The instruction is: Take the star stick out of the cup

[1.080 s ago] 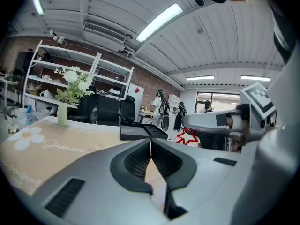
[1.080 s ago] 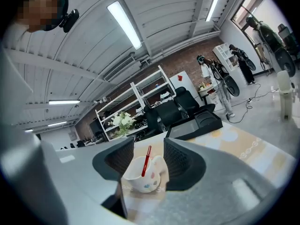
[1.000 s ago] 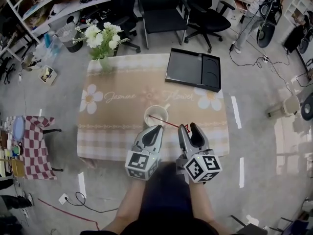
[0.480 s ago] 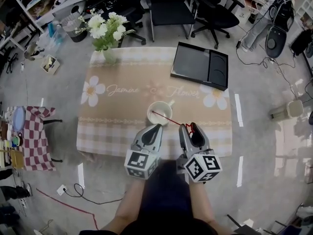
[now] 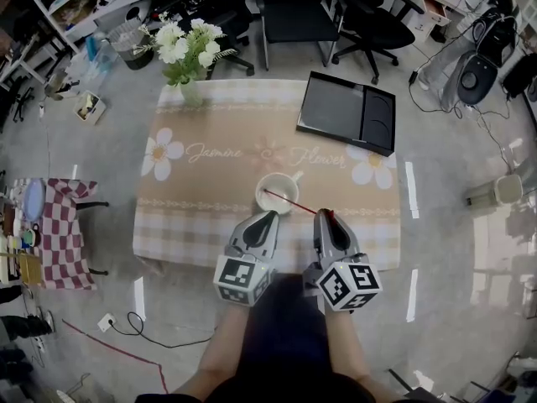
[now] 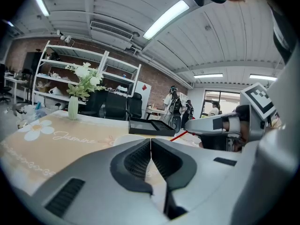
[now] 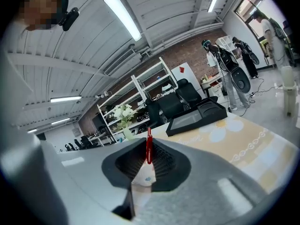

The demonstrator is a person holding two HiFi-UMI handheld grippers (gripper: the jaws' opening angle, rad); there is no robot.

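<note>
Star stick (image 5: 292, 202) leans in the cup (image 5: 259, 196), apparently against its rim.

We are noting strip lights (image 6: 166, 18) glowing overhead, a glossy grey floor (image 5: 101, 166), black office chairs (image 5: 294, 11) standing behind the table (image 5: 218, 183), white shelving (image 6: 51, 64) lining a brick wall (image 6: 159, 86).

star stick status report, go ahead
Right gripper closing on star stick, red shaft between jaws. Left gripper shut, empty. Stick's far end in cup, not yet out. Nothing in the way.

Cup (image 5: 275, 193) sits centrally, tray (image 5: 346, 112) behind right, vase (image 5: 192, 92) apparently behind left.
</note>
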